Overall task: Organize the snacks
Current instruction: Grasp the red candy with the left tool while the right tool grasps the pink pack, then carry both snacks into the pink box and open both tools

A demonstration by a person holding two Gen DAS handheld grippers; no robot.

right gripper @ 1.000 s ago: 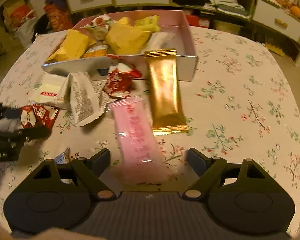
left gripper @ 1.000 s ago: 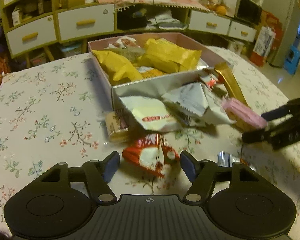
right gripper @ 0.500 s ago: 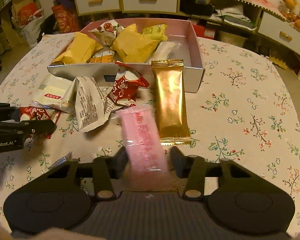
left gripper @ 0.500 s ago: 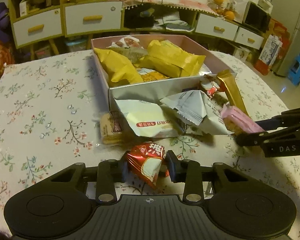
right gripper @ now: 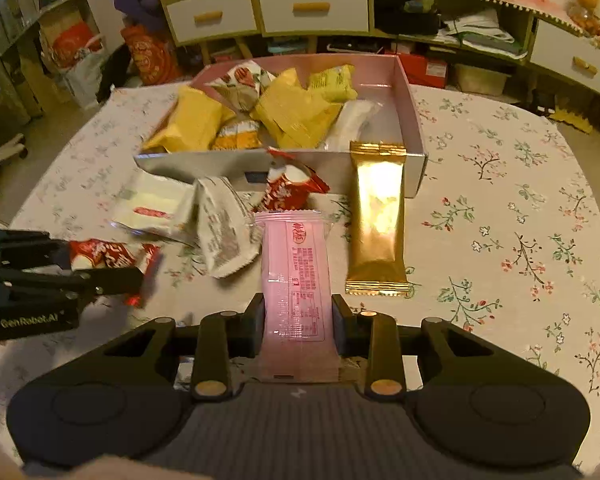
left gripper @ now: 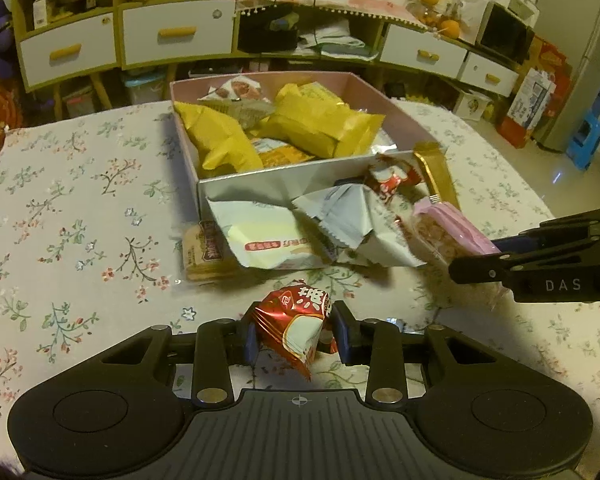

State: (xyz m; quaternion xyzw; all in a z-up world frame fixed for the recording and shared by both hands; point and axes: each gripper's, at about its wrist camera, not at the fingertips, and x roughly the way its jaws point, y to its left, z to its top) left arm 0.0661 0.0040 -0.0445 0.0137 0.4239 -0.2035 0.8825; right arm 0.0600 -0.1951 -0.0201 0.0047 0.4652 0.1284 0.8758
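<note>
While left fingers (left gripper: pixel 293 336) pinch the red packet (left gripper: pixel 296 322), right fingers (right gripper: pixel 298 322) pinch the pink bar (right gripper: pixel 294 280).

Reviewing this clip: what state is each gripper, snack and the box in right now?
left gripper: shut on red snack packet, just closed.
right gripper: shut on pink wafer pack, just closed.
gold bar: lying flat on tablecloth, end against the box.
box: open, partly filled.

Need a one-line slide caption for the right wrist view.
Right gripper, jaws just closing, clamps a pink snack bar beside a gold bar, before the snack box.
</note>
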